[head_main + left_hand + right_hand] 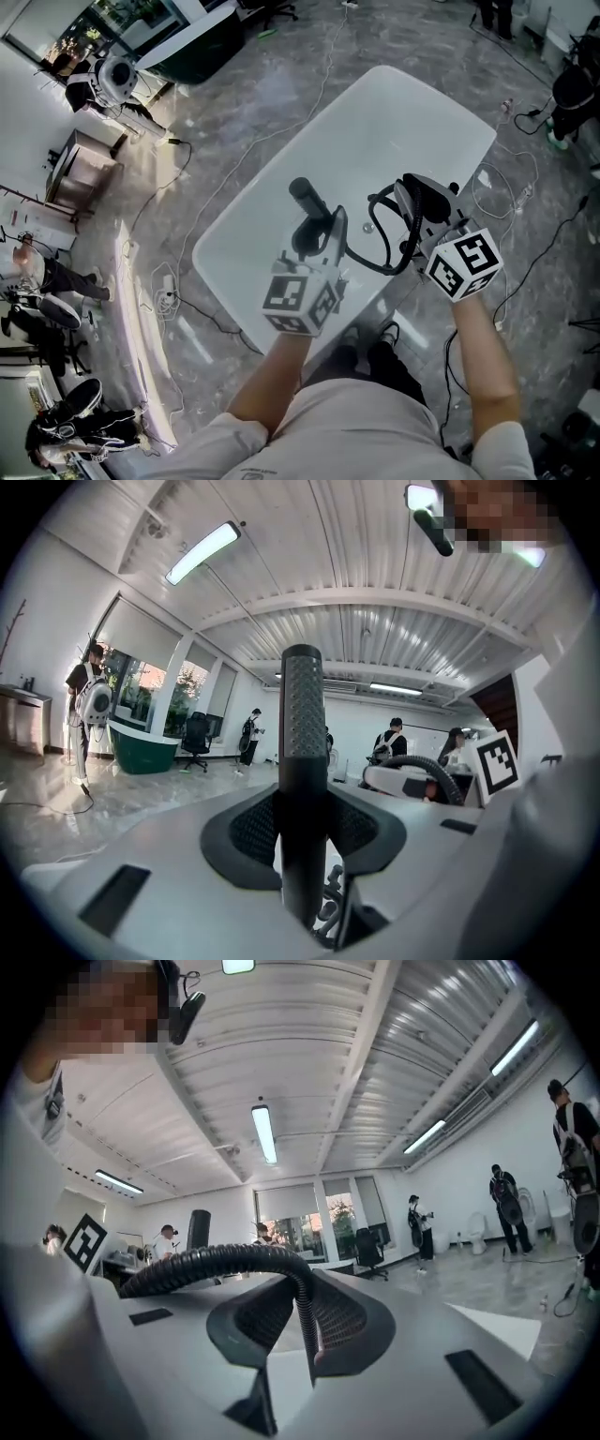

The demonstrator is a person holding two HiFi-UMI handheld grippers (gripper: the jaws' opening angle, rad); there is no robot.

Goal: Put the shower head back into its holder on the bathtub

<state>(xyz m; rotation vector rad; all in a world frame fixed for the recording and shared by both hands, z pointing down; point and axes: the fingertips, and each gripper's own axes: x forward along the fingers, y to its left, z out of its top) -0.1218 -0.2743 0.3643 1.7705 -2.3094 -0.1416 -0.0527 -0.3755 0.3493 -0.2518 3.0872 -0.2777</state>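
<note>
- The jaws of the left gripper (302, 832) stand fairly wide and are clamped on the shower head (302, 724). Their dark pads press on both sides of its lower stem.
- The jaws of the right gripper (305, 1321) are nearly together, pinching the ribbed black hose (225, 1262), which arches up and away to the left out of the grip.
- In the head view, the left gripper (323, 230) holds the shower head (307, 199) over the near part of the white bathtub (394, 122), with its rounded end pointing up and to the far left.
- The right gripper (412, 211) is just to its right. The hose (380, 253) loops down between the two.
- I cannot make out the holder in any view, so I cannot place it on the rim.
- Handling, as a judgement: the shower head is a stiff black rod with a dotted, textured skin, so it should sit firmly in the pads and not slip. It is probably not heavy.
- The hose is the awkward part. It is bendy and springy, and likely to tug or twist the head as the head comes near the holder.
- The low grip on the stem looks right, provided it leaves free whichever end must seat.
- Holding the hose close to the head, as here, gives slack to guide.
</note>
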